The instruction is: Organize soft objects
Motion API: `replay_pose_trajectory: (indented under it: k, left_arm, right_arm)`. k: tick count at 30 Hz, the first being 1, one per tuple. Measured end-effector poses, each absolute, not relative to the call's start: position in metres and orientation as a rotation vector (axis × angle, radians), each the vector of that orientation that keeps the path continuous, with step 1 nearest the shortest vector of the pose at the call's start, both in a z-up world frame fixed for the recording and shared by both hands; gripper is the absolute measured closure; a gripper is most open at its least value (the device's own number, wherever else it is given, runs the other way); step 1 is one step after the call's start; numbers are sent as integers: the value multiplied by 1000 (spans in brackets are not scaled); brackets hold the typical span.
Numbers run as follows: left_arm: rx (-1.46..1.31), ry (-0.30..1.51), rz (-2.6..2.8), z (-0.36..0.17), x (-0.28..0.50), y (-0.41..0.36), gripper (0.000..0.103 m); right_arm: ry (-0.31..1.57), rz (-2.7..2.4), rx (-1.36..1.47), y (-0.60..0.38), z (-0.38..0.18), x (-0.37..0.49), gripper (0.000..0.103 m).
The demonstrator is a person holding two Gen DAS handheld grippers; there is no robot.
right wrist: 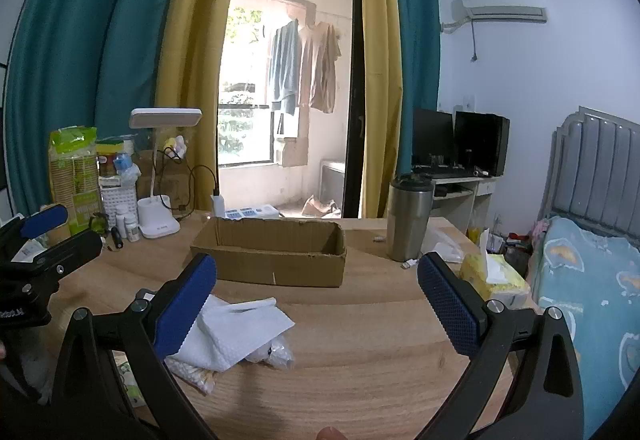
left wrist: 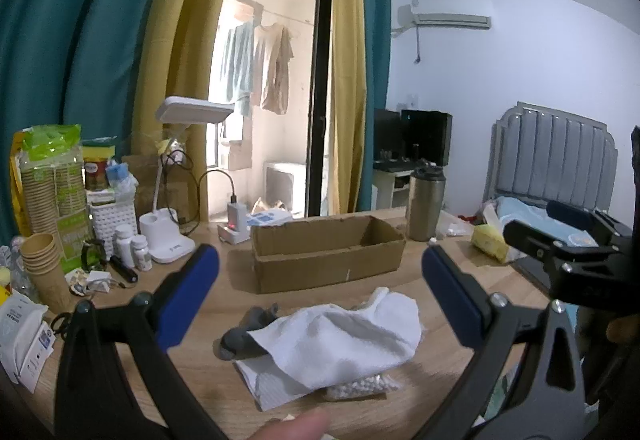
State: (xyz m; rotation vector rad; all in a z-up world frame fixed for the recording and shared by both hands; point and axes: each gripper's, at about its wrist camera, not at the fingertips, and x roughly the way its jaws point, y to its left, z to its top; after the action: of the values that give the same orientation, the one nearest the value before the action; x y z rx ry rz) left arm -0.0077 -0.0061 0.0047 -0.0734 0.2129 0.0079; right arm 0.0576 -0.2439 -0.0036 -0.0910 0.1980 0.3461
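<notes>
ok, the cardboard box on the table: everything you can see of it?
The cardboard box is plain brown corrugated card, long, low and open-topped, with ragged torn upper edges. What shows of its inside looks empty. It sits flat on the wooden table, its long side facing the cameras, behind the pile of white cloth. A steel tumbler stands to its right, apart. Neither gripper touches it.

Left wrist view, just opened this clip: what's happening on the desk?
A person holds a claw in each hand over a wooden desk. Both the left claw and the right claw are open and empty. A white cloth lies in a pile with a grey soft item and a bag of small white beads. The cardboard box behind looks empty; nothing is sorted yet.
</notes>
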Motion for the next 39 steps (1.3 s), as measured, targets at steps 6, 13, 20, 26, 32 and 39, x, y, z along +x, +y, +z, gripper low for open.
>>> replay_pose_trajectory:
  k: [6,13,20,26,32,39]
  left_arm:
    - [-69,213,-1,2,-7,-8,1]
    - [-69,219,-14,1,-8,-9,1]
    - [-77,220,-18,0,-9,-9,1]
    - [-83,232,9,1,-7,-5,1]
    - [-76,244,37,-3,-3,-3,1]
    - [-77,248,39,-3,-3,-2,1]
  right_arm:
    - [206,342,-85,-247,-4,59,1]
    - [211,343,-88,-244,-6,60,1]
    - [211,345,-85,-244,-7,60,1]
    - [213,345,-86,-244,-7,61,1]
    - [213,346,-88,-244,-7,60,1]
    - [215,347,-86,-244,-8,60,1]
